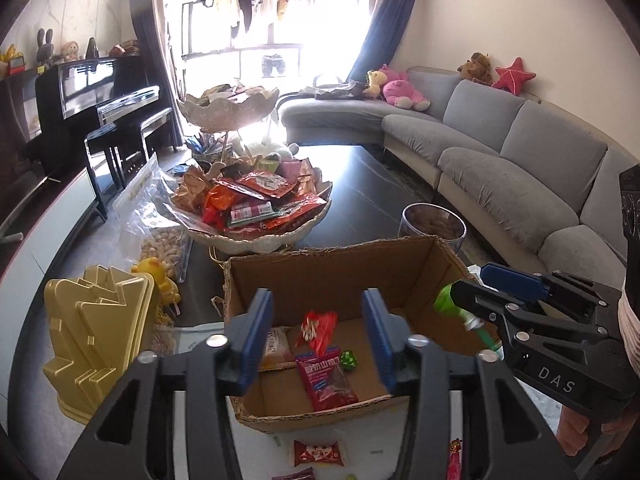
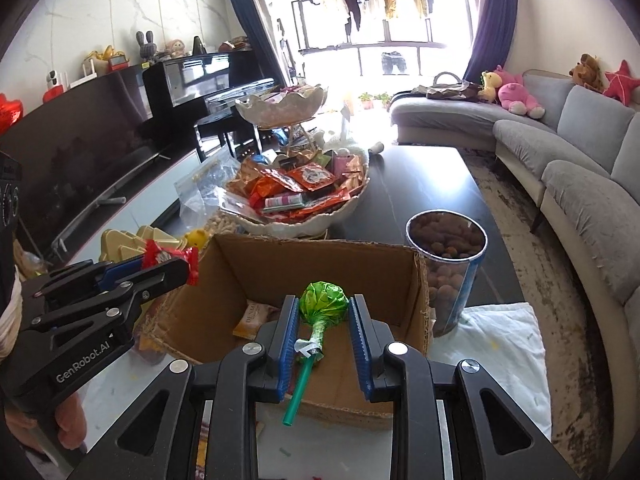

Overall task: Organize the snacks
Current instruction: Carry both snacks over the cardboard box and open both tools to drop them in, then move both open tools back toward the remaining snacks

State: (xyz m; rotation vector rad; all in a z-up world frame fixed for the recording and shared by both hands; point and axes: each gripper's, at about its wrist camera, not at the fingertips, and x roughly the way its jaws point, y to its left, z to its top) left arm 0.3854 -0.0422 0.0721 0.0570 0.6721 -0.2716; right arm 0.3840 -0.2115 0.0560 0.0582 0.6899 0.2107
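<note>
Sunlight is flooding a living room where a cardboard box (image 1: 320,280) is sitting on a dark table (image 1: 372,196), just before a snack bowl (image 1: 256,240). Above the box, the left gripper (image 1: 316,340) is standing with jaws apart, a red candy (image 1: 318,330) hanging loose between them. The right gripper (image 2: 324,344) is spread too, a green lollipop (image 2: 322,300) leaning against its left pad, over the box's near edge.

White letters "DAS" stand on the black body of the right hand-held gripper (image 1: 460,300), and "GenRobot.AI" on the body of the left hand-held gripper (image 2: 176,268); the snack wrappers' print is unreadable
</note>
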